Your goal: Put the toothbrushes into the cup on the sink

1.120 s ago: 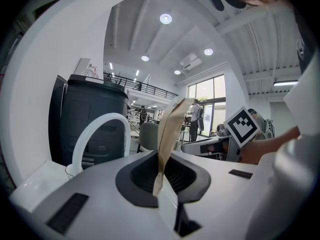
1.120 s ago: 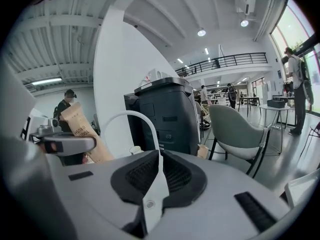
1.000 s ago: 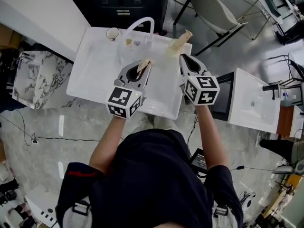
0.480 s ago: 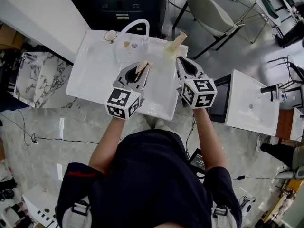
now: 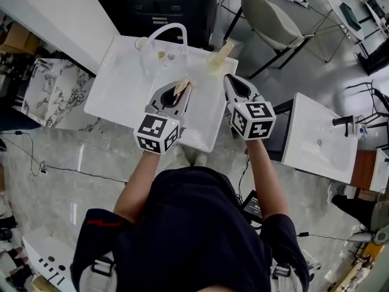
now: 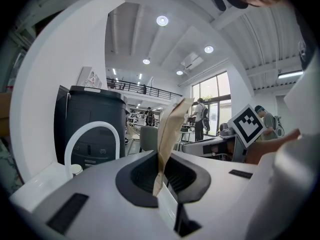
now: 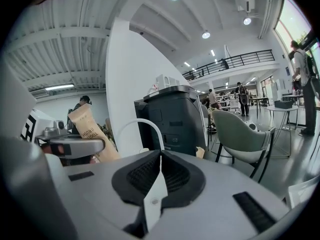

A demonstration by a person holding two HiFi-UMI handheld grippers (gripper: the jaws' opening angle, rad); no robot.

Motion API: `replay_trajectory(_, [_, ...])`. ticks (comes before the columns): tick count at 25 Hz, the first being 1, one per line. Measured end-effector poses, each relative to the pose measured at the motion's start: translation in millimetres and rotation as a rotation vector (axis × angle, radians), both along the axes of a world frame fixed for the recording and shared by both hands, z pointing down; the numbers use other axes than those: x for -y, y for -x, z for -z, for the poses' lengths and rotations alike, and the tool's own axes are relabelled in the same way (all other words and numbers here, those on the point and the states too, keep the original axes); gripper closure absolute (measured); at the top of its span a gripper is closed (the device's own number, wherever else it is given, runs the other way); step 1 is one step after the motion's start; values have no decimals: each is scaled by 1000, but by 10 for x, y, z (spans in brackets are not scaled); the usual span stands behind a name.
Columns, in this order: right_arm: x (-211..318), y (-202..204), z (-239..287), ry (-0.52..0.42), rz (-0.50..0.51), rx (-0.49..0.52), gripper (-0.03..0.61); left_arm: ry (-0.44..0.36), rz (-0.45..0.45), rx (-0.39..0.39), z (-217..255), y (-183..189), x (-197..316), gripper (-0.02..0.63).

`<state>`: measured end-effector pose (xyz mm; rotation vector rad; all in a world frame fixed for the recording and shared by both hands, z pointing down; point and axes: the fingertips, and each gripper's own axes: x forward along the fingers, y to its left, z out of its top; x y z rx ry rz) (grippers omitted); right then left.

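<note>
Workshop floor is showing grey around a white sink in the upper middle of the head view. The left gripper is clamping a paper-wrapped toothbrush over the basin, with the wrapper standing up between its jaws. The right gripper is hovering beside it with its jaws together and nothing in them. The cup is standing at the sink's upper left corner, just beside the faucet. A second toothbrush is lying at the upper right edge.

The step in hand is probably carrying the held toothbrush to the cup. Doing it well likely means passing clear of the faucet arch, bringing the wrapper upright over the cup's mouth, and lowering its end inside the rim before opening. The cup looks small, so a sideways nudge risks tipping it.
</note>
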<state>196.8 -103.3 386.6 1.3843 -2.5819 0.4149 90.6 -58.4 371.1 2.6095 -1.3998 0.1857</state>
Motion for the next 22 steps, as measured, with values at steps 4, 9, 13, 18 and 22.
replay_trajectory(4, [-52,-43,-21,-3,25,14,540,-2,23,11,-8,-55,-103,580])
replay_trajectory(9, [-71,12,-64,0,54,32,540,1,62,22,-50,36,-208,580])
replay_trajectory(13, [-74,118,-62,-4,80,28,540,-4,84,20,-37,127,-210,581])
replay_trajectory(18, [-9,281,-61,-8,98,22,540,-16,89,15,-24,248,-155,580])
replay_trajectory(22, [62,491,-56,-8,103,19,540,-16,89,9,-42,457,-92,580])
